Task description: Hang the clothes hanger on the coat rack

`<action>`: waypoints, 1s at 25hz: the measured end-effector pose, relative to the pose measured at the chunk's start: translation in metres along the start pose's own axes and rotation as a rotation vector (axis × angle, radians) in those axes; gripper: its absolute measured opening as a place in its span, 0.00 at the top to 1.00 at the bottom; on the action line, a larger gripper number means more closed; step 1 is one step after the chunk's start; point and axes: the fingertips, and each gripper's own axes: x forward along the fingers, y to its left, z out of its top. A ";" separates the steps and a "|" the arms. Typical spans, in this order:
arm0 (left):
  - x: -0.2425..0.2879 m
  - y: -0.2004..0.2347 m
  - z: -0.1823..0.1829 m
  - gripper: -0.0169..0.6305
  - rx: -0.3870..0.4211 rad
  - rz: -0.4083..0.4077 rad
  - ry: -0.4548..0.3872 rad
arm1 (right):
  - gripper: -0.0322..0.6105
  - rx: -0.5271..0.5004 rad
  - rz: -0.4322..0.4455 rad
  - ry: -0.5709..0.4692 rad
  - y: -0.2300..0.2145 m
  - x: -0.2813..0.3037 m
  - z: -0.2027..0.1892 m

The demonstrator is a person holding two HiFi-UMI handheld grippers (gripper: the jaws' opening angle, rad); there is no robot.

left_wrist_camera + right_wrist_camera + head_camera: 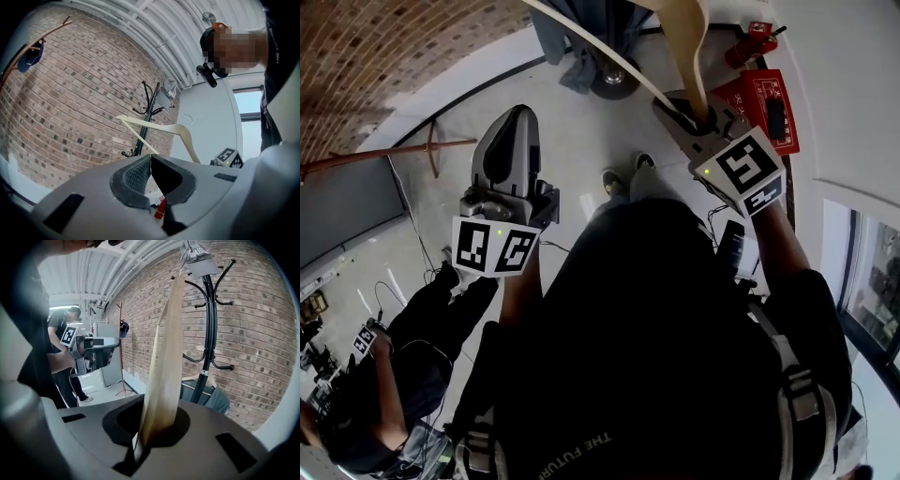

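Observation:
My right gripper (698,120) is shut on one arm of a pale wooden clothes hanger (684,42), which rises from the jaws toward the rack. In the right gripper view the hanger (164,366) stands up out of my right gripper (154,430), its wire hook near the rack's top. The black coat rack (212,329) stands just right of it against the brick wall. My left gripper (512,120) is shut with nothing in it and is held apart at the left. The left gripper (151,161) view shows hanger (180,131) and coat rack (148,110) ahead.
A dark garment (208,397) hangs low on the coat rack, whose round base (617,80) is on the floor ahead. A red fire extinguisher (750,42) and a red box (769,103) sit at the right wall. A second person (384,375) stands at the lower left. A wooden stand with a blue cap (30,56) is further left.

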 end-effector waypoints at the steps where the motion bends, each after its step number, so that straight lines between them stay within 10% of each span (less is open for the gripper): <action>1: 0.003 0.003 0.000 0.94 -0.001 -0.002 0.002 | 0.92 -0.005 -0.001 0.003 -0.003 0.002 0.001; 25: 0.161 0.060 0.014 0.94 0.052 0.103 -0.020 | 0.92 -0.150 0.217 0.123 -0.140 0.088 -0.021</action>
